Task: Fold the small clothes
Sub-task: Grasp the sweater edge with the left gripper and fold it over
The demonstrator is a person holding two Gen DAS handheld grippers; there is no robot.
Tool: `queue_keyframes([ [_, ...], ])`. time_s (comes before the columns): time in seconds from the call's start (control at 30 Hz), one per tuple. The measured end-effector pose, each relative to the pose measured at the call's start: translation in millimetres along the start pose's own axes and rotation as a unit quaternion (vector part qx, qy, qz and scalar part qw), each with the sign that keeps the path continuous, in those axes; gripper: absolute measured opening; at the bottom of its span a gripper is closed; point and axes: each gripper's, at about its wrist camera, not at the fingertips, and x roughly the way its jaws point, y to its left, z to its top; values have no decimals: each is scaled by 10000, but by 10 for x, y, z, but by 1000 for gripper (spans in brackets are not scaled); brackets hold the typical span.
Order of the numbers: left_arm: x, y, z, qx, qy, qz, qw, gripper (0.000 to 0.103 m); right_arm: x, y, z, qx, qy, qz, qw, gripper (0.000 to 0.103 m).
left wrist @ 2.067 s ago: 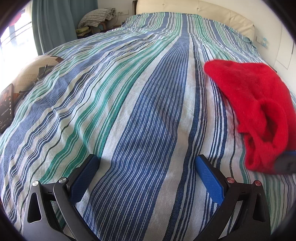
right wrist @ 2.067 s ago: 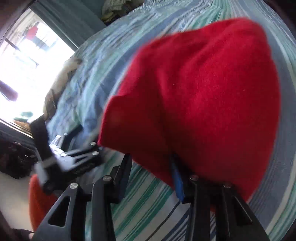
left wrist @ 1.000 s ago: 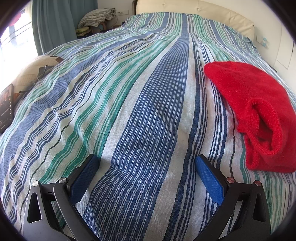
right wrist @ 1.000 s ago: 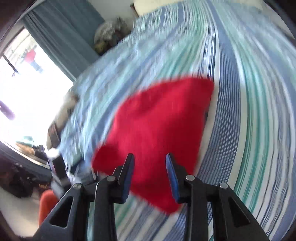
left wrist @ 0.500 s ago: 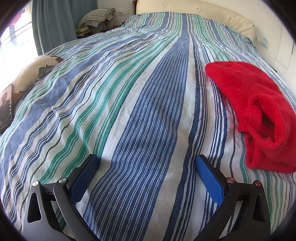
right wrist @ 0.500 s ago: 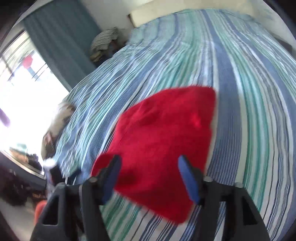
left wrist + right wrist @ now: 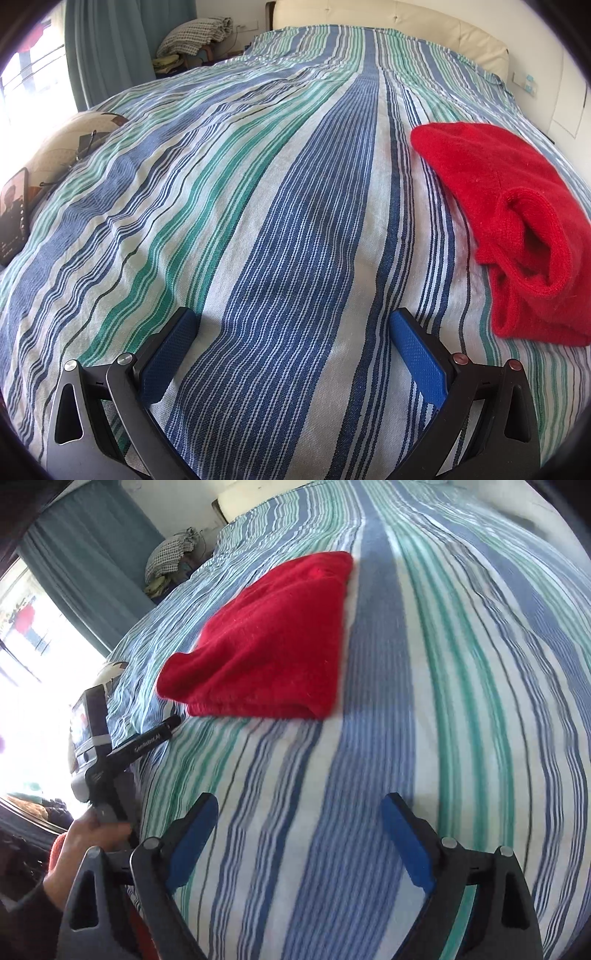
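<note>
The red fuzzy knitted garment (image 7: 269, 642) lies folded into a compact bundle on the striped blue, green and white bedspread (image 7: 295, 229), so this piece looks finished. The right gripper (image 7: 299, 834) has just been opening its jaws; they stand wide with nothing between them, and the garment lies well ahead of its fingers. The left gripper (image 7: 291, 350) is also spread and empty, with the garment off to the right of its fingers. A pillow (image 7: 70, 144) and a phone (image 7: 14, 214) lie far left; nothing blocks the way.
</note>
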Motion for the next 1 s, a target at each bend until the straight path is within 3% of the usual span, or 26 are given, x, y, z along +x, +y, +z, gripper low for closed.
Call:
queue_keyframes([
  [0.1, 4, 14, 10, -69, 72, -53, 9999, 103, -117, -116, -127, 185, -68, 13, 9998, 90],
  [0.17, 10, 47, 95, -56, 537, -208, 9983, 103, -161, -178, -130, 278, -106, 59, 9995, 90],
  [0.23, -118, 146, 236, -141, 811, -676, 9943, 99, -198, -262, -15, 361, -133, 95, 9992, 90],
  [0.27, -231, 226, 310, -364, 700, -1057, 9913, 97, -200, -280, 54, 408, -201, 126, 9989, 90],
  [0.33, -479, 333, 534, -761, 383, -2360, 9680, 98, -245, -357, 290, 486, -480, 132, 9976, 91],
  [0.37, -525, 268, 667, -678, 417, -2864, 9548, 99, -244, -380, 407, 519, -573, 139, 9969, 91],
  [0.43, -496, 29, 879, -346, 653, -3379, 9383, 99, -168, -380, 778, 592, -752, 326, 9949, 92],
  [0.5, -357, -218, 1013, -79, 748, -3398, 9375, 99, -15, -365, 1121, 671, -838, 450, 9932, 92],
  [0.57, -55, -441, 1081, 120, 1024, -2883, 9520, 99, 239, -376, 1448, 878, -694, 784, 9906, 94],
  [0.6, 75, -504, 1085, 135, 1200, -2704, 9551, 98, 348, -363, 1528, 979, -628, 779, 9901, 94],
  [0.67, 340, -613, 1043, 87, 1656, -2679, 9491, 94, 641, -338, 1640, 1133, -392, 983, 9879, 94],
  [0.7, 407, -658, 1010, 99, 1805, -2675, 9464, 77, 797, -302, 1641, 1143, -105, 1104, 9872, 87],
  [0.73, 442, -704, 965, 135, 1902, -2704, 9437, 64, 940, -244, 1610, 1102, 200, 1066, 9880, 62],
  [0.77, 444, -757, 935, 170, 1935, -2826, 9394, 30, 1029, -143, 1551, 901, 412, 770, 9921, 51],
  [0.83, 354, -830, 950, 313, 1841, -2704, 9444, 22, 962, 60, 1490, 421, 230, 341, 9983, 39],
  [1.0, -283, -817, 1372, 591, 1006, -2999, 9468, 19, 326, 396, 1665, -160, -586, 304, 9977, 34],
])
